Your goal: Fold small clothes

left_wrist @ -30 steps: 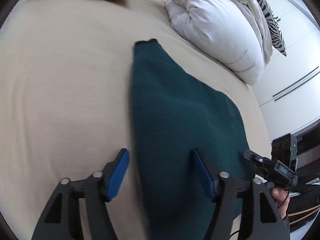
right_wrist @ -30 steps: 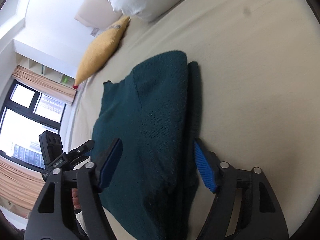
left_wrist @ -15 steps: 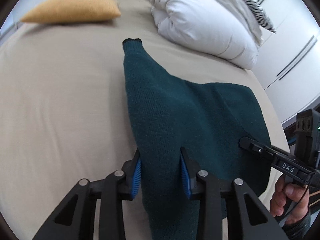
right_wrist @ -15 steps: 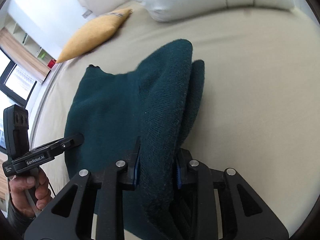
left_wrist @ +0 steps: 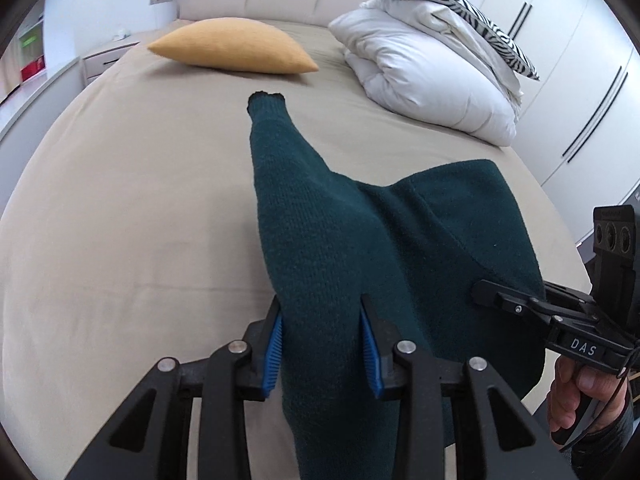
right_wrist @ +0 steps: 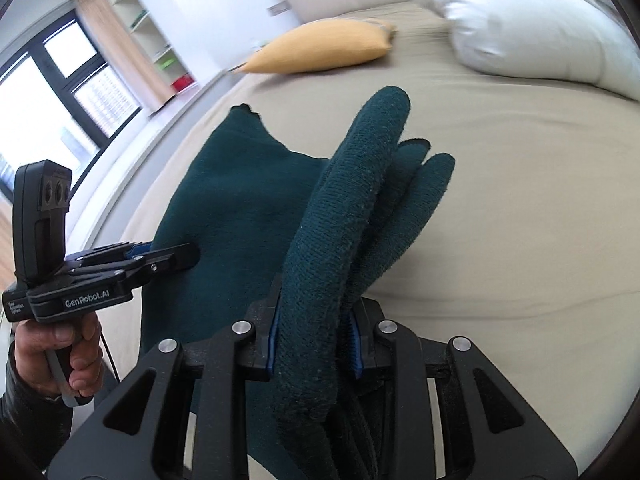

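left gripper (left_wrist: 324, 344): black skeletal arms, silver screws, ribbed blue pads (left_wrist: 273, 350). right gripper (right_wrist: 312, 342) matches. white "genrobot.ai" and "das" lettering on the bodies; dark sleeve (right_wrist: 24, 412) behind the handle.

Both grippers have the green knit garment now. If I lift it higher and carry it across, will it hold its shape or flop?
Likely floppy: the green knit garment already sags between the left gripper and right gripper. Its bunched folds will probably slump. The thick, fuzzy knit probably won't slip from the fingers.
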Action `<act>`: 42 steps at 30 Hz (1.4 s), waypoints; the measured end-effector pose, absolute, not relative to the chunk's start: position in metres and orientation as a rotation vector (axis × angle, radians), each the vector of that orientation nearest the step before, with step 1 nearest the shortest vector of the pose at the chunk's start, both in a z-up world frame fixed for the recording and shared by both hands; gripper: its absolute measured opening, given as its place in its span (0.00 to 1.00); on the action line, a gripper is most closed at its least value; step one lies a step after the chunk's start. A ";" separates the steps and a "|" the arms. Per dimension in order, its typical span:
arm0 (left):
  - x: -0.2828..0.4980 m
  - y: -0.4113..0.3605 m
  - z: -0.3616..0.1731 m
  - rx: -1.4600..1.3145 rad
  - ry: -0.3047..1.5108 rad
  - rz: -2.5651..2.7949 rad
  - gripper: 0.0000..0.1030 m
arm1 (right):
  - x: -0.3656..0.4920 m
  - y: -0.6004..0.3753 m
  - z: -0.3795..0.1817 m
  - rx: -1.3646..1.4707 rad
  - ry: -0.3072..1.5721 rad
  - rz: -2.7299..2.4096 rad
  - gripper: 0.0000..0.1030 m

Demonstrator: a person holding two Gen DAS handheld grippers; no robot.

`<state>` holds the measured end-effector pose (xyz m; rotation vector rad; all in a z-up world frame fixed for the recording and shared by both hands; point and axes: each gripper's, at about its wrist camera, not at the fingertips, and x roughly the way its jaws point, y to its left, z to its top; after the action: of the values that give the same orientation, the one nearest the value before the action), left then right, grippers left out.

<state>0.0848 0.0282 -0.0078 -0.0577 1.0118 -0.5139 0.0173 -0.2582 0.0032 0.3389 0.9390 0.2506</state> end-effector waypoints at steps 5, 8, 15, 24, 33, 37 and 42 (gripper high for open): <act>0.073 0.054 -0.010 -0.069 1.010 -0.475 0.36 | 0.015 -0.207 -0.005 0.346 0.968 0.313 0.23; 0.073 0.059 -0.021 -0.080 1.032 -0.470 0.36 | 0.011 -0.193 -0.016 0.370 0.984 0.322 0.23; 0.072 0.064 -0.074 -0.101 1.108 -0.441 0.37 | 0.007 -0.189 -0.053 0.450 1.033 0.280 0.23; 0.073 0.066 -0.095 -0.064 1.102 -0.434 0.46 | 0.007 -0.220 -0.135 0.724 1.029 0.300 0.27; 0.066 0.063 -0.094 0.002 1.061 -0.389 0.52 | 0.000 -0.223 -0.133 0.752 0.992 0.291 0.32; 0.061 0.058 -0.088 0.048 1.020 -0.356 0.54 | -0.011 -0.241 -0.116 0.724 0.959 0.215 0.41; 0.053 0.057 -0.081 0.065 0.973 -0.319 0.55 | -0.034 -0.244 -0.078 0.561 0.906 0.093 0.42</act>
<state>0.0529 0.0575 -0.0806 0.0651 0.9731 -0.3186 -0.0339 -0.2444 -0.0780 0.5610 0.9056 0.0934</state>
